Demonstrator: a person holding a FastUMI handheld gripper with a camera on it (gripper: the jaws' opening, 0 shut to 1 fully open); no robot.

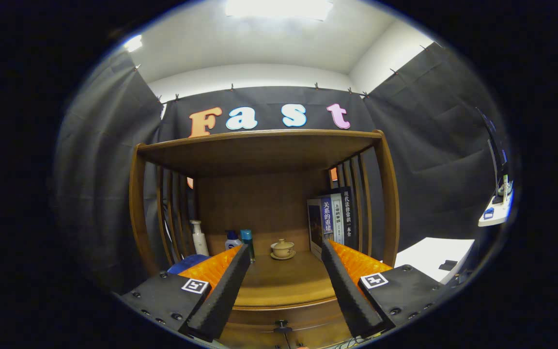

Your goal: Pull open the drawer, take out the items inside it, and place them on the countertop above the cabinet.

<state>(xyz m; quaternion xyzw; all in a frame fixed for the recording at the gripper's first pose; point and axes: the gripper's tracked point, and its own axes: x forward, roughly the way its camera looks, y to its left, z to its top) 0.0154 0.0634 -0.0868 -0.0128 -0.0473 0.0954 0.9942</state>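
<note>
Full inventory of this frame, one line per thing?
cabinet: 1, brown wood, slatted sides, ahead of the fingers
countertop: 1, brown, between and beyond the fingers
drawer knob: 1, dark, below the countertop edge, drawer shut
pump bottle: 1, white, back left
small bottles: 2, white-blue and teal, beside the pump bottle
lidded cup on saucer: 1, cream, back centre
books: about 3, upright, back right
fingers: 2, apart, holding nothing
</note>
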